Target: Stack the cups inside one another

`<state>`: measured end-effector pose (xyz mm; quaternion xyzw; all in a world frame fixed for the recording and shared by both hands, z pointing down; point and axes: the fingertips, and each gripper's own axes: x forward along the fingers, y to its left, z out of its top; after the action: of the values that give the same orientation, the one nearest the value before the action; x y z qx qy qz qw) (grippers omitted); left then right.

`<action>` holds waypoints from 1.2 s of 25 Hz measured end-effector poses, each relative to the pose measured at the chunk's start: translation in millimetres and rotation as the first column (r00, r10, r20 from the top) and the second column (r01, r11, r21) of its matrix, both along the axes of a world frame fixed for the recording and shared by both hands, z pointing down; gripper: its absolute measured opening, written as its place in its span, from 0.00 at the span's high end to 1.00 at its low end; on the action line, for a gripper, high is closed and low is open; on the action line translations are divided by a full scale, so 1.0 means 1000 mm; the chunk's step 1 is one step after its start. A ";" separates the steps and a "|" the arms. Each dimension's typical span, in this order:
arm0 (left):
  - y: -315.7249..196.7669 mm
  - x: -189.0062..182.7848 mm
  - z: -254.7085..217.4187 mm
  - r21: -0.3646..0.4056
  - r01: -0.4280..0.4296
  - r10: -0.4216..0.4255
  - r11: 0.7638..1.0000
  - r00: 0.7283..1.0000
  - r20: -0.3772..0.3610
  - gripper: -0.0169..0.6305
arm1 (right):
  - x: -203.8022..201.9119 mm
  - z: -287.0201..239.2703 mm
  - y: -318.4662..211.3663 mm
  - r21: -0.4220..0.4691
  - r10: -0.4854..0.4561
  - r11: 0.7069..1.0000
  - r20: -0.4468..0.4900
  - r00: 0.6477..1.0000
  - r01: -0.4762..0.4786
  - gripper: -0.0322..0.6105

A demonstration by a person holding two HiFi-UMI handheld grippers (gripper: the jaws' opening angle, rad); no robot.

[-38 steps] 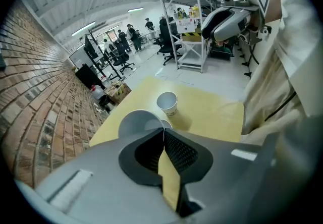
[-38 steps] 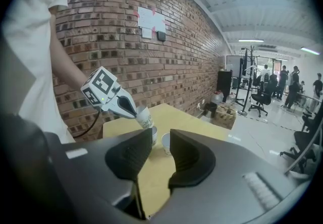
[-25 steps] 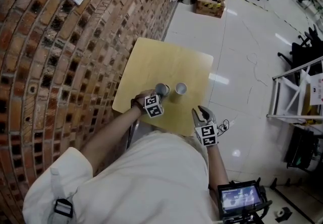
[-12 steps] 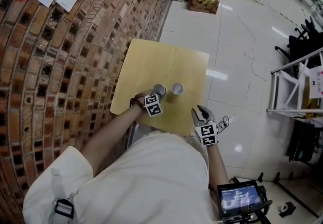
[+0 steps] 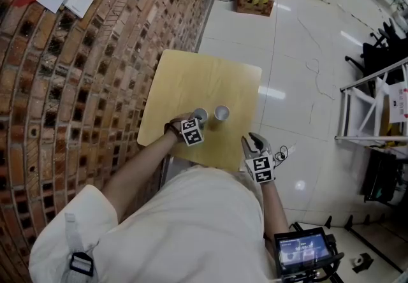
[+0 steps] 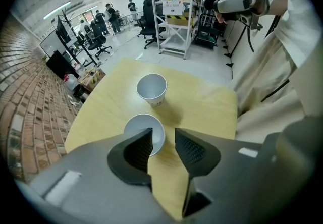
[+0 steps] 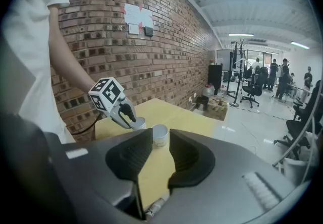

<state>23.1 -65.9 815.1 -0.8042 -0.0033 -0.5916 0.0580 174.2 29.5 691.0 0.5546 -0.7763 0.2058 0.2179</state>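
The left gripper (image 6: 163,141) stands narrowly parted at the near white paper cup (image 6: 140,128), one jaw over its mouth and the other outside its wall. No firm hold is evident. The second white paper cup (image 6: 151,88) stands upright just beyond it on the pale wooden surface (image 6: 202,112). The right gripper (image 7: 160,147), narrowly parted and empty, waits off the surface's edge. Recommended: pinch the rim lightly, lift straight up, and centre over the second cup before lowering.

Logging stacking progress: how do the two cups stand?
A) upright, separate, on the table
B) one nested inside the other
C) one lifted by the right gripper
A: the near cup and far cup stand upright and apart on the table.
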 end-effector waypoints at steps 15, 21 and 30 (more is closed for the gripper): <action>-0.014 -0.003 -0.072 -0.011 0.294 -0.284 0.956 0.913 -0.293 0.72 | -0.007 -0.012 -0.017 0.025 -0.043 0.999 -0.006 0.999 0.043 0.78; -0.039 -0.036 -0.141 -0.009 0.518 -0.444 0.856 0.724 -0.527 0.71 | -0.007 -0.037 -0.045 0.078 -0.071 0.994 -0.016 0.997 0.072 0.78; -0.048 -0.082 -0.198 -0.105 0.688 -0.568 0.718 0.492 -0.659 0.71 | 0.025 -0.112 -0.080 0.227 0.005 0.974 0.019 1.000 -0.010 0.78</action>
<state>-58.9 -113.4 616.8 -0.8924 0.3624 -0.2511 -0.0956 199.2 -50.4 579.2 0.5769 -0.7945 0.1216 0.1453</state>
